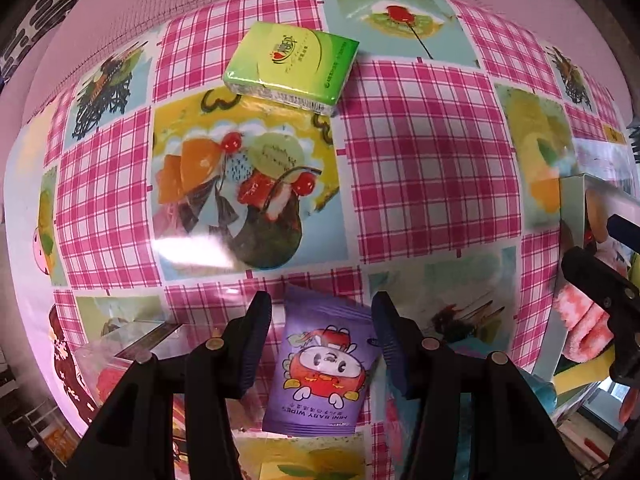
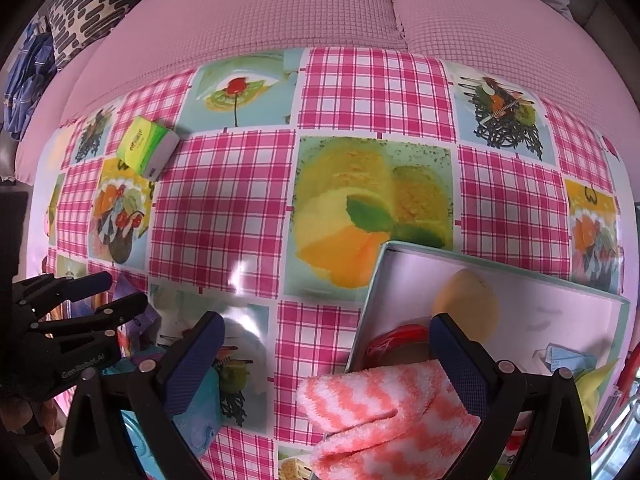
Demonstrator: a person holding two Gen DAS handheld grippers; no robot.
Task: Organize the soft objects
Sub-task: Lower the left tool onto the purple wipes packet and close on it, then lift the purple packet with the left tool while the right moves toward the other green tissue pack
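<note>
A purple baby-wipes pack (image 1: 320,368) lies flat on the checked tablecloth between the fingers of my left gripper (image 1: 322,320). That gripper points down and is open, with a gap showing at the left pad. A green tissue pack (image 1: 290,66) (image 2: 146,146) sits further back on the table. My right gripper (image 2: 326,344) stands wide open over a pink-and-white fuzzy sock (image 2: 380,412), which drapes over the near corner of a grey tray (image 2: 480,262). Its right finger overlaps the sock; the left finger is well clear of it.
The tray holds a round yellow sponge (image 2: 466,304), a red item (image 2: 396,340), a blue face mask (image 2: 564,358) and a yellow-green cloth (image 2: 592,384). A light blue soft thing (image 2: 200,412) lies by the table's front edge. A pink sofa (image 2: 280,8) runs behind the table.
</note>
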